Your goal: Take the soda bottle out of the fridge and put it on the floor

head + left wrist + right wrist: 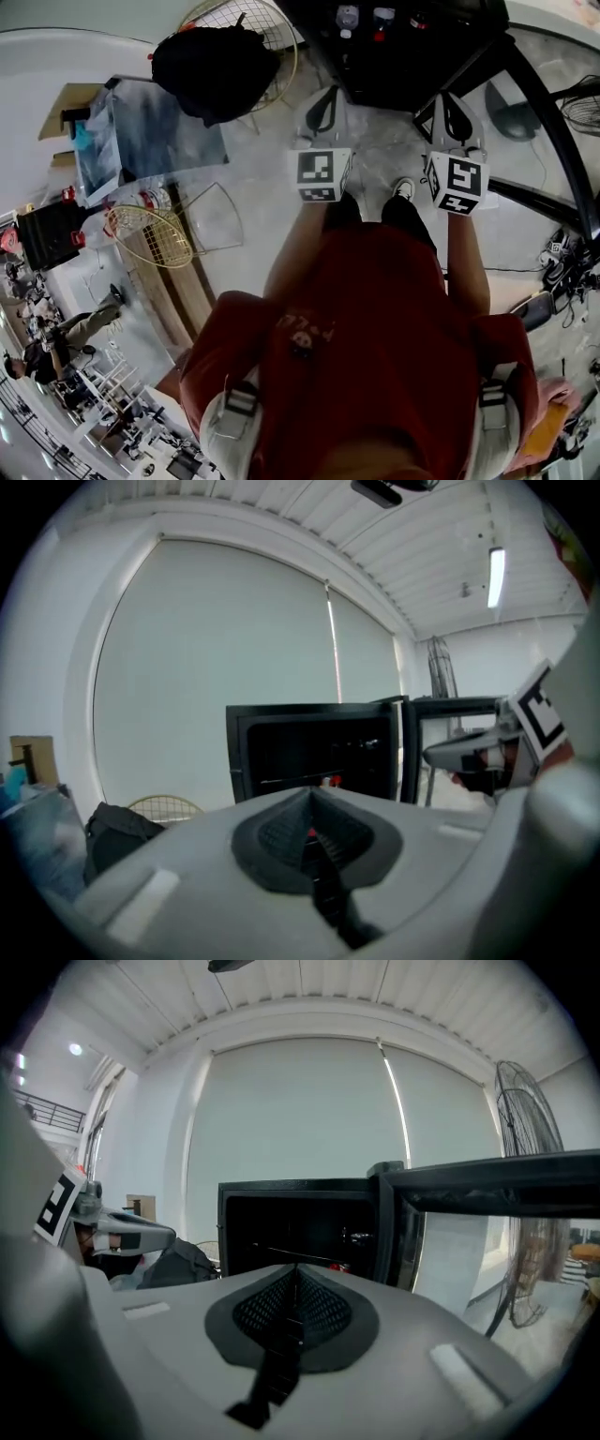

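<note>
Seen from above, a person in a red shirt (375, 319) stands on a pale grey concrete floor (262, 197), holding a gripper in each hand, both aimed at a black fridge (403, 47) at twelve o'clock. The left gripper (325, 94) has its jaws pressed together on nothing, and the right gripper (454, 97) is likewise closed and empty. They are level with each other and apart, short of the fridge opening. The fridge door (548, 141) hangs open, sweeping out toward two o'clock. Inside the dark cabinet two bottle tops show on a shelf. The one with a red band looks like the soda bottle (380, 23), just beside a second bottle (348, 17), though both are small and dim. At eleven o'clock a black bag (220, 66) rests against a round wire chair (267, 28). A table under bluish plastic sheeting (155, 131) sits at ten o'clock, with another wire chair (155, 234) on the floor at nine o'clock. A standing fan (581, 103) is at two o'clock, beyond the door. In the gripper views, a wall of large windows covered by white roller blinds (300, 1119) rises behind the fridge under a white slatted ceiling (403, 536) carrying a lit strip light (495, 569).
</note>
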{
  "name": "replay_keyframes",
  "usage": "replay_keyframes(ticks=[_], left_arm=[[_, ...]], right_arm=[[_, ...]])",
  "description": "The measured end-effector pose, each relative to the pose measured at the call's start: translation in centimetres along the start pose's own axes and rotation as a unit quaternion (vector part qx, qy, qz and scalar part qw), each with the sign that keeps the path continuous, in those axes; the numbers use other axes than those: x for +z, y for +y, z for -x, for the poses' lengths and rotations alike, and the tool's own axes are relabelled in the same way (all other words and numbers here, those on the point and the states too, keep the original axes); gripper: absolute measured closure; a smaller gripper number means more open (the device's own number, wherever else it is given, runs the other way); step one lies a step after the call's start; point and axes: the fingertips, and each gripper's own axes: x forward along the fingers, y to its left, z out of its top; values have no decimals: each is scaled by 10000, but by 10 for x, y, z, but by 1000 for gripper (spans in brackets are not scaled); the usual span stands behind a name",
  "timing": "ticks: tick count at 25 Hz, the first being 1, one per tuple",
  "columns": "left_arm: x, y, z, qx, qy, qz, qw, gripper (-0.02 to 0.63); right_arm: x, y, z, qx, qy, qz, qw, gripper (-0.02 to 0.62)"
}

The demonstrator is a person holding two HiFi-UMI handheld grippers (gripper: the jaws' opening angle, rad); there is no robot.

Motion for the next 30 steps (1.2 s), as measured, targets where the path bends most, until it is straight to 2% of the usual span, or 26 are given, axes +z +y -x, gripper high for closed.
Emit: replay_keyframes(ticks=[5, 10, 22, 30], left_arm=[[7, -7, 5, 0, -140, -118, 9998, 606], [9, 0, 14, -229, -215, -303, 9990, 606], [12, 6, 26, -445, -322, -245, 9982, 606], [16, 4, 8, -542, -371, -225, 9976, 606]], right_arm=[[-7, -2, 4, -22, 9, -67, 10000, 592], [-7, 8, 5, -177, -33, -221, 9996, 592], [-1, 24, 11, -349, -22, -51, 9994, 592], [-4, 18, 5, -379, 37, -109, 9992, 592]])
